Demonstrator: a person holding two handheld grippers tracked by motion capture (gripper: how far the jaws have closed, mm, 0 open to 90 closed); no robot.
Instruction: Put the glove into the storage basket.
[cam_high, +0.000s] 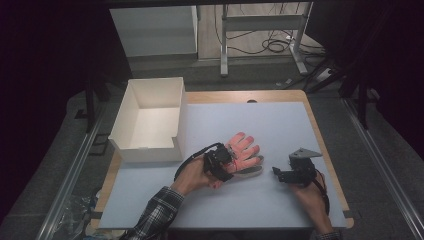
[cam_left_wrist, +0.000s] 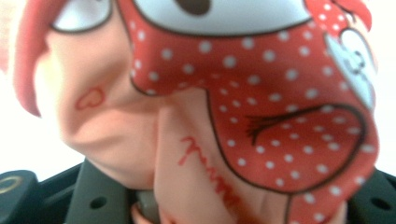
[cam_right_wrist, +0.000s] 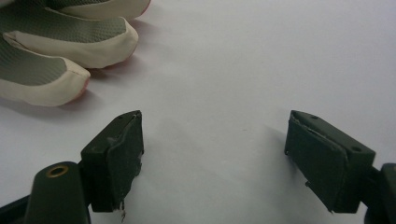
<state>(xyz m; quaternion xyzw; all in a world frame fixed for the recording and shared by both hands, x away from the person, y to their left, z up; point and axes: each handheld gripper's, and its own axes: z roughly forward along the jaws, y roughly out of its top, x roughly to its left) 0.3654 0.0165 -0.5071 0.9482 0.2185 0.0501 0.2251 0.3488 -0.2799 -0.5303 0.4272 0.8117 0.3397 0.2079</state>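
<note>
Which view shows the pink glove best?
The high view: the whole pink glove lies on the table, the left gripper shut on it. The left gripper view shows only bunched dotted fabric up close; the right gripper view shows just fingertips.

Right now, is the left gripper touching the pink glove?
Touching. In the left gripper view the pink glove bunches up between the jaws; the high view shows the left gripper on the glove.

The left forearm, in a plaid sleeve, reaches in from the bottom edge with its hand wrapped around the left gripper, whose fingers are clamped together on fabric, while the right hand holds the right gripper low with fingers spread wide apart.
</note>
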